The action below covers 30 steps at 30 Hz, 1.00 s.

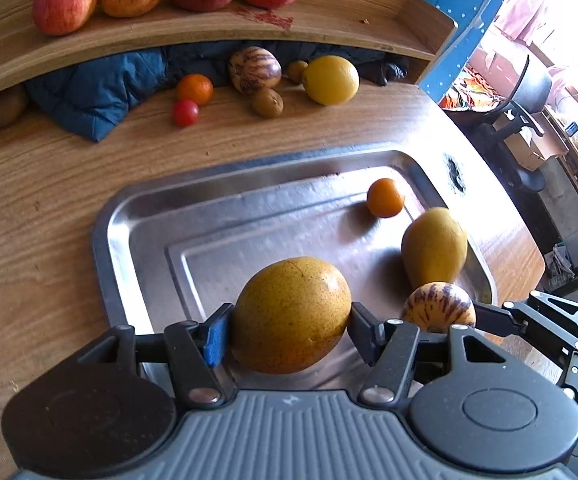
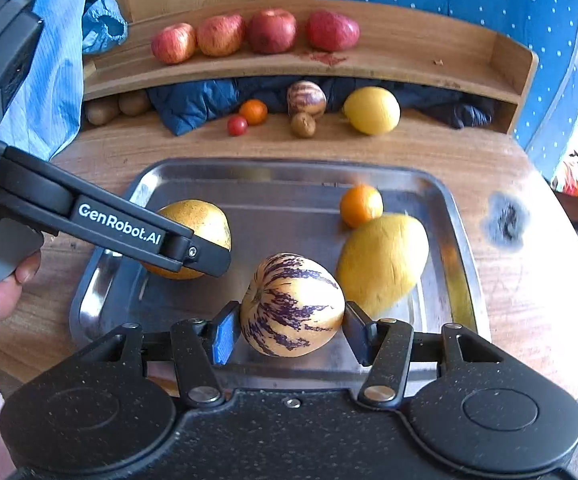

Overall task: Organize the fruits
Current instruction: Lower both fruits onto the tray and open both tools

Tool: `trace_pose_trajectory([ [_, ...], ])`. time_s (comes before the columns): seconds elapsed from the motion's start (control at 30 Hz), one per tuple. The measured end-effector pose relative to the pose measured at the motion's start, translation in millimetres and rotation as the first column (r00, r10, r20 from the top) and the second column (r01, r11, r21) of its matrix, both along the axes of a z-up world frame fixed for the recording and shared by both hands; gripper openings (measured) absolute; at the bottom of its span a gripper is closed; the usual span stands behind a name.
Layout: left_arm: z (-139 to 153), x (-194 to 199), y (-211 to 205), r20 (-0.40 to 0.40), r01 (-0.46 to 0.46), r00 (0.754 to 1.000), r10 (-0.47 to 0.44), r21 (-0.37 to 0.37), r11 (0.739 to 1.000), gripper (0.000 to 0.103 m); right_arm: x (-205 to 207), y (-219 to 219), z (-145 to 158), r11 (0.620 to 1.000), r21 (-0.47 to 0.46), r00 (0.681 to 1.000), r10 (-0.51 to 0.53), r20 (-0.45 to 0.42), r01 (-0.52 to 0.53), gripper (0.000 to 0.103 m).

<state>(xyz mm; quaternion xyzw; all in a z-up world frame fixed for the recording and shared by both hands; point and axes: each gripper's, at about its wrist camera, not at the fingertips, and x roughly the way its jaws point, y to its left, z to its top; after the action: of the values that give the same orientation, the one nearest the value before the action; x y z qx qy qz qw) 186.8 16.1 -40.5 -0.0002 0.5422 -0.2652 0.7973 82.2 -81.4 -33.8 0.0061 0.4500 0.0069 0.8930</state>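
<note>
The yellow pear-shaped mango at right of centre in the right wrist view is smeared by blur. Brown kiwis under the curved wooden shelf sit half hidden — the left wrist frame's left edge cuts them off. The small brownish fruit behind the round yellow lemon is too covered to identify.

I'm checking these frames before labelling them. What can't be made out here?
- Brown fruits under the shelf: right wrist view, shadowed and partly behind the blue jacket; kind unclear.
- Yellow mango: right wrist view, blurred.
- Striped fruit: left wrist view, lower part hidden by the left gripper.
- Tray: near rim hidden in both views.
</note>
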Motion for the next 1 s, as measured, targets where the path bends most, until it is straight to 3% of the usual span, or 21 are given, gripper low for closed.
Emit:
trace_pose_trajectory([
  [0.6, -1, -27, 5, -0.006, -0.087, 0.996, 0.087, 0.041, 0.995, 0.065, -11, -2, -7, 0.999, -0.021, 0.999, 0.041, -0.005, -0.041, 0.058],
  [0.77, 6, -38, 8, 0.029, -0.117, 0.993, 0.116, 0.042, 0.992, 0.079, -19, -2, -4, 0.998, -0.02, 0.998, 0.056, 0.015, -0.056, 0.065],
  [1.0, 15, -52, 14, 0.048, -0.164, 0.986, 0.16, 0.088, 0.983, 0.097, -33, -7, 1, 0.998, -0.02, 0.997, 0.063, 0.044, -0.062, 0.087],
])
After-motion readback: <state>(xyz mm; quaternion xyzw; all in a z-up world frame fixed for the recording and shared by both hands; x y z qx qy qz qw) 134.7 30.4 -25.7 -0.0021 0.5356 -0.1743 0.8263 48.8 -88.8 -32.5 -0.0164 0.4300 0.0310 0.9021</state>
